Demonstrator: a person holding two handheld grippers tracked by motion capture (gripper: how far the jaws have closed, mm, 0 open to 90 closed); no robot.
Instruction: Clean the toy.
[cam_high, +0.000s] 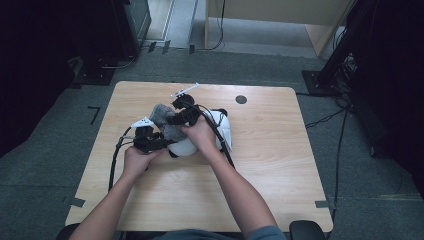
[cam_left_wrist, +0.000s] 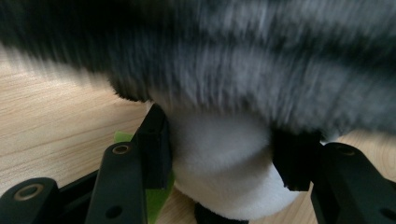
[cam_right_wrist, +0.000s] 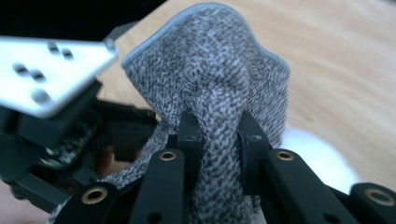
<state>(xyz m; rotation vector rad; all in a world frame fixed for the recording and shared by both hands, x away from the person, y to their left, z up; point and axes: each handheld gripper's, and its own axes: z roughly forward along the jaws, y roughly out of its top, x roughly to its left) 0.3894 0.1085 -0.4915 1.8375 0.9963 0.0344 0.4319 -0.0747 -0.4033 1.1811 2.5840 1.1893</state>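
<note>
The wooden tabletop (cam_high: 270, 165) takes up the middle of the high view, with rounded corners and a dark round hole (cam_high: 241, 99) near its far edge. Wide bare wood lies to the right of the work and toward the person's near edge, with a narrower strip on the left; the far edge is closer to the work.

Slightly left of the tabletop's centre sits a white plush toy (cam_high: 220, 129) with black parts, resting on the wood. A grey knitted cloth (cam_high: 162, 116) is draped over its left part, its hemmed edge lifted and folded upward in the right gripper view (cam_right_wrist: 219, 60).

The right gripper (cam_high: 184, 112) reaches across the toy from the right, and its fingers (cam_right_wrist: 189, 140) are clamped on a bunched fold of the cloth, which fills the gap between them. The left gripper (cam_high: 159, 145) comes in from the near left side; its fingers (cam_left_wrist: 154, 144) are pressed against either side of a white rounded limb of the toy (cam_left_wrist: 224, 163), under the overhanging grey cloth. A bit of green (cam_left_wrist: 156, 198) shows beneath that gripper's left finger; what it is cannot be told.

Both grippers sit close together, nearly touching, well inside all tabletop edges.
</note>
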